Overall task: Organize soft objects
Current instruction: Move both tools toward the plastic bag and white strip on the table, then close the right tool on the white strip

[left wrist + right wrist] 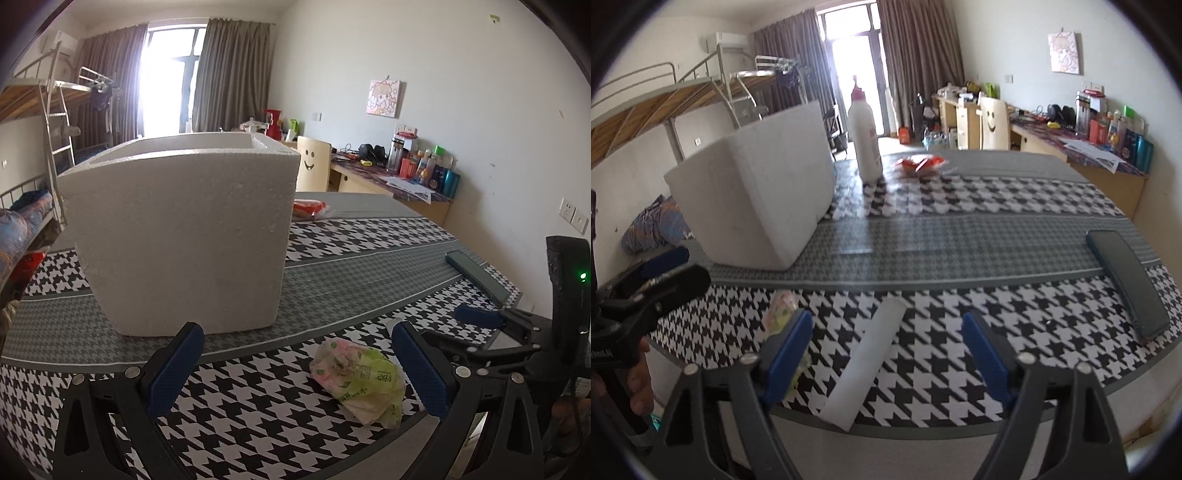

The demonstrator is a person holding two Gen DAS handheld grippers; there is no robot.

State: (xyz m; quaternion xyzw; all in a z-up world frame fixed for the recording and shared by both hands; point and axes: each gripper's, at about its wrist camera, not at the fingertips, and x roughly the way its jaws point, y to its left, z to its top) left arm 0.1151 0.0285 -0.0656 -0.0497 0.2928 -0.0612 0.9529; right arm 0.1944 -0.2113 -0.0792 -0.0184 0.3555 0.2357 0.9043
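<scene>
A crumpled green and pink tissue pack (pixel 360 382) lies on the houndstooth table near the front edge, between my left gripper's (pixel 295 363) open blue fingers, closer to the right one. It also shows in the right wrist view (pixel 781 308), partly behind my finger. A white foam box (pixel 181 236) stands open-topped behind it. My right gripper (pixel 886 354) is open over a white tube (pixel 866 363) lying at the table's front edge. A red snack pack (pixel 921 164) lies at the far side. The right gripper also appears in the left wrist view (pixel 480 317).
A dark phone (pixel 1128 282) lies at the right of the table. A white bottle with a pink cap (pixel 864 136) stands beside the foam box (pixel 757 192). A desk with bottles (pixel 417 173), a smiley chair (pixel 313 162) and a bunk bed (pixel 55 110) stand beyond.
</scene>
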